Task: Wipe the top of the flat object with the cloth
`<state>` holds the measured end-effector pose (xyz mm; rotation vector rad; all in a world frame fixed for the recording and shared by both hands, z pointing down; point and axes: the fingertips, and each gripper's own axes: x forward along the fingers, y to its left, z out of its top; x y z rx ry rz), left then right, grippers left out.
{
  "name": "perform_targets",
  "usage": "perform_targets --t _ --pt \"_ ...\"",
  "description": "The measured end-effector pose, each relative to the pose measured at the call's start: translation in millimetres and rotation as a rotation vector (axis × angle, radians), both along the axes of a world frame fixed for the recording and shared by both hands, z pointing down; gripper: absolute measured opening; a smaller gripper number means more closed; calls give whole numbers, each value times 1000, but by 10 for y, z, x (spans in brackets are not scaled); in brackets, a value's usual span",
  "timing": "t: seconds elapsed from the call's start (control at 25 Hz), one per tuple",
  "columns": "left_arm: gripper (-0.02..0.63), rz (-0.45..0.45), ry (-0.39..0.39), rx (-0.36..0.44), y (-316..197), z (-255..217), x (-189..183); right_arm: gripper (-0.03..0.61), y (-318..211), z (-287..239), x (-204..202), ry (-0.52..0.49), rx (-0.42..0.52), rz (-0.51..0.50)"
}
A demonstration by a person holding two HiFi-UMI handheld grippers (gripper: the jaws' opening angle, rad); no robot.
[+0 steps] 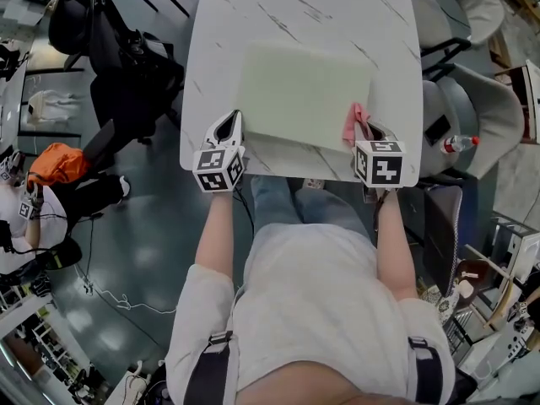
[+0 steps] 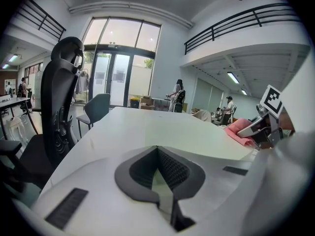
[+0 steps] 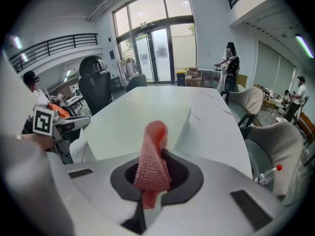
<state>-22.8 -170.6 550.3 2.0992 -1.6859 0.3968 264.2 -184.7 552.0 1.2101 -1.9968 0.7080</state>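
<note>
Now, head view: pale green board point(image 1: 304, 95) lies mid-table point(image 1: 219, 24); right gripper point(image 1: 368, 130) at its near right corner, cloth point(image 1: 353, 123) on the edge; left gripper point(image 1: 232, 121) by the near left corner. Wiping looks barely begun, top still to cover
Left gripper view: jaws together, empty
Right gripper view: jaws clamped on the pink cloth
Containers: only a bottle point(image 1: 460, 143) off-table, contents unclear

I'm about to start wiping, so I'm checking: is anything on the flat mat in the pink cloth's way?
Nothing visible. The mat is bare on top; the right gripper holds the cloth at its near right corner, the left gripper beside its near left corner.
</note>
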Motion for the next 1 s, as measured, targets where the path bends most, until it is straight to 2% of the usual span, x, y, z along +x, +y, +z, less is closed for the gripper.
perform_targets --t 0.32,0.68,0.92,1.0 --pt "12 -31 5 29 6 -25 9 28 318 -25 26 -11 -7 -22" --pt "12 2 7 42 32 -28 34 27 605 6 -12 21 -31 37" --pt "12 21 -70 70 121 -89 -14 28 597 41 8 29 -39 103" --pt "12 24 -67 70 165 -80 -74 28 599 44 3 47 -37 111"
